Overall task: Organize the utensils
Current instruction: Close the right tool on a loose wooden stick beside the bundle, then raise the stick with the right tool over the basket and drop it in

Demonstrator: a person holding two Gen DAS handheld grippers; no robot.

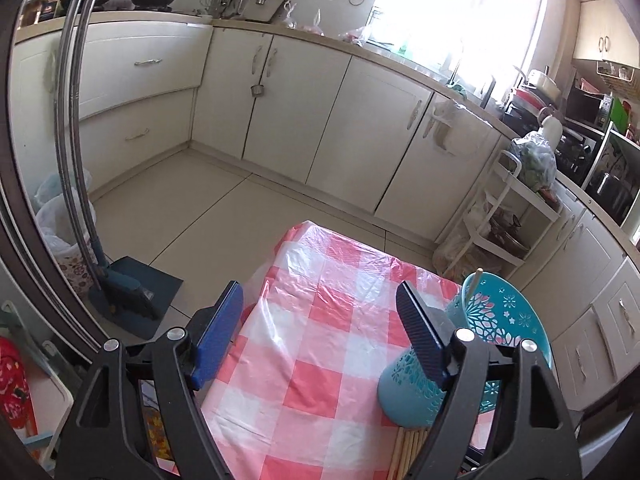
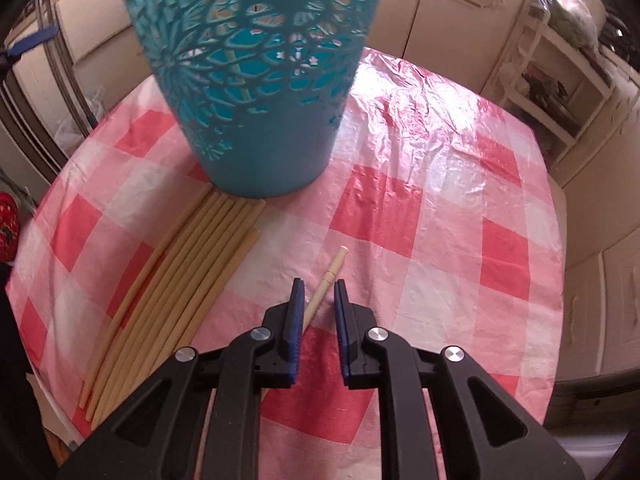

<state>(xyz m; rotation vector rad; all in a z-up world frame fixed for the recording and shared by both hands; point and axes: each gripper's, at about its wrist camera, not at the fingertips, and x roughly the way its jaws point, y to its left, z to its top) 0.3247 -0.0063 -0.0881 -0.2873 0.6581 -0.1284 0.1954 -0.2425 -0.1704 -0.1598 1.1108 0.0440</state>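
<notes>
While the left claw hangs wide with nothing between its blue pads, it's sitting over the near-left part of the desk, which has a pink and white checkered plastic cover on it. Just to its right is the teal cutout holder, standing upright with one chopstick poking out of the top. Over on the other side, the right claw is narrowed down around a single loose chopstick lying on the cover; the stick runs up between the pads and touches the left one, but there's a visible gap on the right, so I can't call it a firm grip. A bundle of chopsticks lies side by side to the left, far ends right up against the holder's base.
</notes>
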